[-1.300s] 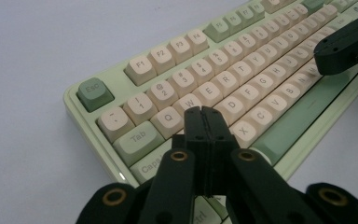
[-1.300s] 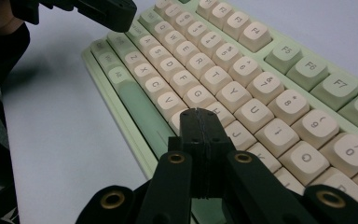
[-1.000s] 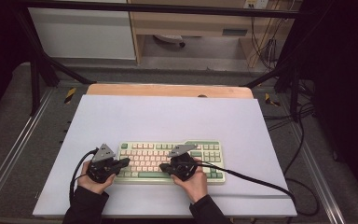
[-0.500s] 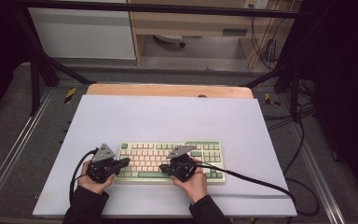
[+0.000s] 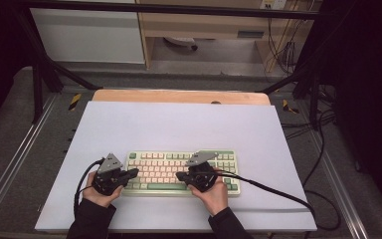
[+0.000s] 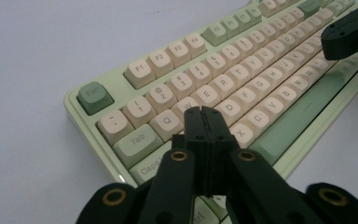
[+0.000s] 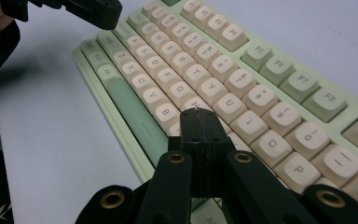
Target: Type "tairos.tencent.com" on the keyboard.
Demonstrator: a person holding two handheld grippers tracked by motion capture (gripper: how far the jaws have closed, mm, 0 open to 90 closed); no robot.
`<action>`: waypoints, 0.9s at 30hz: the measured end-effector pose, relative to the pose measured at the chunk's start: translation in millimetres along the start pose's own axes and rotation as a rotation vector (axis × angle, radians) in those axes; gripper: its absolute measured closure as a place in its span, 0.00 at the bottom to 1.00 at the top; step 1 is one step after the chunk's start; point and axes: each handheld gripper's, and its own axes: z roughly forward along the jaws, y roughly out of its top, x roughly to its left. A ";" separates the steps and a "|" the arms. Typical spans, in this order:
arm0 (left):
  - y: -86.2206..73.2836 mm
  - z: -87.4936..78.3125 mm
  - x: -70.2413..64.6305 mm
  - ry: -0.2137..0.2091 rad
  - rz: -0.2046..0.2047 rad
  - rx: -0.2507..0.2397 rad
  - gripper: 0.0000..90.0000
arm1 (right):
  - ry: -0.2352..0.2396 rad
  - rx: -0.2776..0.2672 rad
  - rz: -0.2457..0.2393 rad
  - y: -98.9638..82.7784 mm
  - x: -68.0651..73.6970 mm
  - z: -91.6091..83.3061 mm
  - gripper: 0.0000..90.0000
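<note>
I am holding my left claw (image 6: 203,112) closed and empty over the keyboard (image 5: 179,172) near the worktop's (image 5: 179,124) front edge; right claw (image 7: 196,112) likewise closed; nothing has shifted, so keypresses are pending.

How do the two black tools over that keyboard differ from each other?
The left tool hangs over the keyboard's left end, near the A and S keys; the right tool sits further right, around H and J. Their tips point toward each other. Both are shut, holding nothing, each gripped by one hand.
</note>
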 end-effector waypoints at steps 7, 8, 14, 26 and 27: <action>2.0 1.1 -3.3 -0.005 0.008 0.000 1.00 | -0.017 -0.012 0.030 -6.4 -10.1 -14.7 1.00; 2.5 1.5 -4.2 -0.007 0.011 0.001 1.00 | -0.018 -0.015 0.031 -7.4 -11.9 -16.5 1.00; 5.9 4.4 -9.8 -0.016 0.021 0.005 1.00 | -0.032 -0.019 0.043 -13.7 -18.8 -24.8 1.00; 16.1 12.6 -20.8 -0.031 0.041 0.012 1.00 | -0.046 -0.023 0.064 -25.7 -27.5 -36.7 1.00; 17.0 13.7 -21.3 -0.032 0.041 0.013 1.00 | -0.048 -0.025 0.064 -26.7 -28.5 -37.5 1.00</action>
